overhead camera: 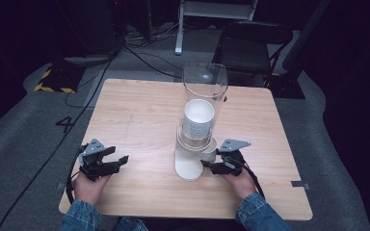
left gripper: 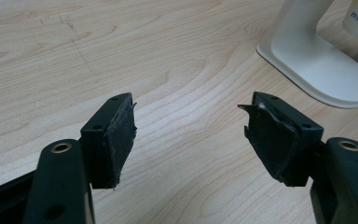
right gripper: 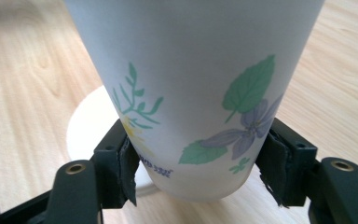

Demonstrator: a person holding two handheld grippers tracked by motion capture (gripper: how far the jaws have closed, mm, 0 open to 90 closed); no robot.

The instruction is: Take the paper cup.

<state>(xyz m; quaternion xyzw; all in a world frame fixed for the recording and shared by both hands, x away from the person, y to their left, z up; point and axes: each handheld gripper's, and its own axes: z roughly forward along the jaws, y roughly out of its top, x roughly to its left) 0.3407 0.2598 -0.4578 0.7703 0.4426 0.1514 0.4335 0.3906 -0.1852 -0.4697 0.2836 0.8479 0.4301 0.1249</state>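
A clear tube dispenser (overhead camera: pixel 204 91) on a white stand (overhead camera: pixel 189 166) holds a stack of white paper cups (overhead camera: pixel 198 118) at mid-table. Right of the stand's base, my right gripper (overhead camera: pixel 209 163) is shut on the lowest paper cup (overhead camera: pixel 210 150). In the right gripper view that cup (right gripper: pixel 191 93) is white with green leaves and a purple flower, and both pads (right gripper: pixel 123 170) press its lower sides. My left gripper (overhead camera: pixel 121 160) rests open over bare wood at the front left. Its jaws (left gripper: pixel 189 140) stand wide apart with nothing between them.
The light wooden table (overhead camera: pixel 139 110) stands on grey carpet. The stand's white foot (left gripper: pixel 321 70) lies to the right of the left gripper. A black chair (overhead camera: pixel 250 48) and cables sit beyond the far edge. Bare wood spreads across the left half.
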